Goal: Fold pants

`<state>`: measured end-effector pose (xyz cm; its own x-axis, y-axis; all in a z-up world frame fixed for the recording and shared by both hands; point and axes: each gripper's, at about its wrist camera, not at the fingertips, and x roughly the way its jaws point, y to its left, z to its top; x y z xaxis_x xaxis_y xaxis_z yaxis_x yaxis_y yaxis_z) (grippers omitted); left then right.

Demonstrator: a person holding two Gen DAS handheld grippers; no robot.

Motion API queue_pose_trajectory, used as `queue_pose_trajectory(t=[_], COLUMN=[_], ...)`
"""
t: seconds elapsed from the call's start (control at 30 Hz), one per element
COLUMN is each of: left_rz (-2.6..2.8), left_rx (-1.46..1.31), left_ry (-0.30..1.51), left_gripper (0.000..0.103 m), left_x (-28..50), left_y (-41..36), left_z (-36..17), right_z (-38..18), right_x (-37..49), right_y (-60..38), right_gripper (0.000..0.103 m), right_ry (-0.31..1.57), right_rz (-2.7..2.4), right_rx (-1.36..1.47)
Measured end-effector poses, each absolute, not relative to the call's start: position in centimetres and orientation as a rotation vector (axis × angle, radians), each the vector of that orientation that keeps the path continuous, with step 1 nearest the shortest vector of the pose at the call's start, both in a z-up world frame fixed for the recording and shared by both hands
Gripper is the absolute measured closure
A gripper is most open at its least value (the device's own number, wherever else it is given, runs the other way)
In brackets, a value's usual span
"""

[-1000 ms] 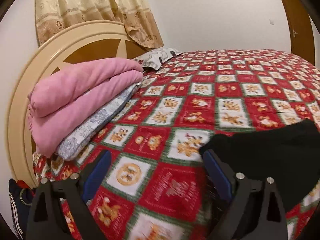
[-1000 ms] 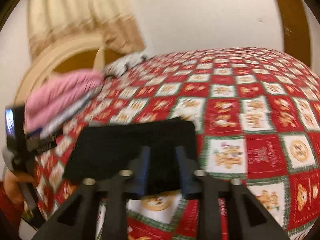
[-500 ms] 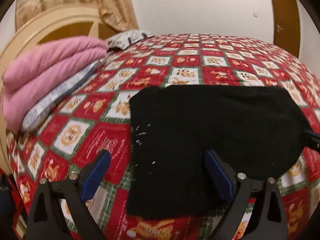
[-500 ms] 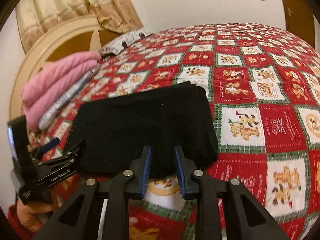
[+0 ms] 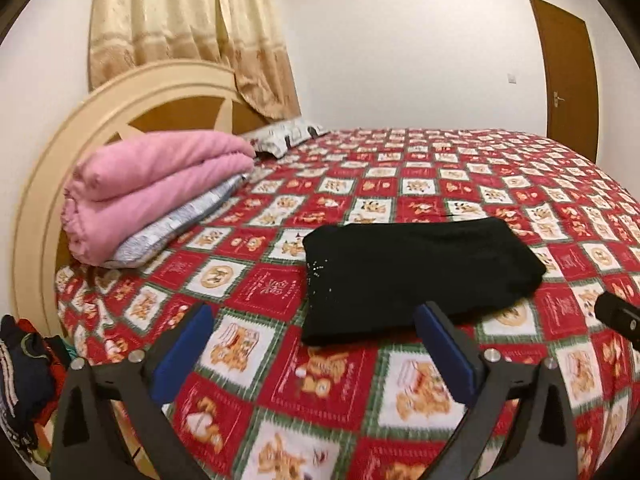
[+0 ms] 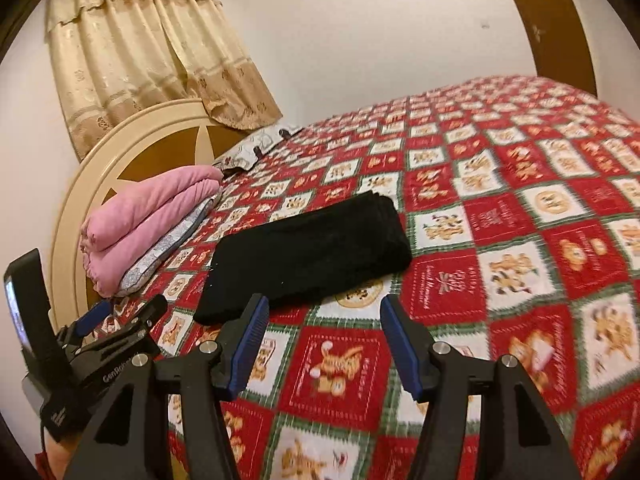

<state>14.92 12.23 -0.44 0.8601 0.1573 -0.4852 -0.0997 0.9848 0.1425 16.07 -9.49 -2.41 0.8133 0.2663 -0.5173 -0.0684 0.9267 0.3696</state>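
Both grippers have backed off the folded black pants [image 5: 416, 272], which lie free on the bedspread [image 5: 360, 168]. Left gripper [image 5: 312, 344] and right gripper [image 6: 320, 334] are spreading, nothing between their fingers. Only the right view shows the left's body.

Folded black pants [image 5: 416, 272] on bedspread [image 5: 460, 176]

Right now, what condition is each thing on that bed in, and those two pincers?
Black pants: folded into a flat rectangle, lying free on the bedspread.
Pink blanket: folded, stacked on a grey pillow.
Left gripper: jaws opening wide, nothing between them.
Right gripper: jaws opening, nothing between them.
Door: closed.
Curtain: drawn, hanging.
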Motion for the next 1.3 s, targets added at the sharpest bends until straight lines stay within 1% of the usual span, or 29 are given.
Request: queue_pose_trajectory(t=[0.13, 0.2, 0.33, 0.73, 1.3], left_rz=[0.145, 0.144, 0.160, 0.160, 0.156], left_rx=[0.124, 0.128, 0.134, 0.104, 0.122], left_ry=[0.490, 0.475, 0.459, 0.458, 0.464], left_gripper=[0.000, 0.000, 0.000, 0.000, 0.000], left_x=[12.5, 11.6, 10.4, 9.0, 9.1], left_y=[11.9, 11.8, 11.7, 11.6, 10.9], left_z=[-0.1, 0.1, 0.1, 0.0, -0.1], right_z=[-1.1, -0.6, -0.1, 0.2, 0.0], right_x=[13.6, 12.8, 11.3, 10.2, 10.0], right_y=[-8.7, -8.3, -7.7, -7.4, -8.5], right_gripper=[0.043, 0.039, 0.038, 0.037, 0.037], right_ry=[0.541, 0.522, 0.488, 0.473, 0.473], right_rz=[0.180, 0.187, 0.189, 0.193, 0.178], right_rx=[0.303, 0.284, 0.282, 0.293, 0.328])
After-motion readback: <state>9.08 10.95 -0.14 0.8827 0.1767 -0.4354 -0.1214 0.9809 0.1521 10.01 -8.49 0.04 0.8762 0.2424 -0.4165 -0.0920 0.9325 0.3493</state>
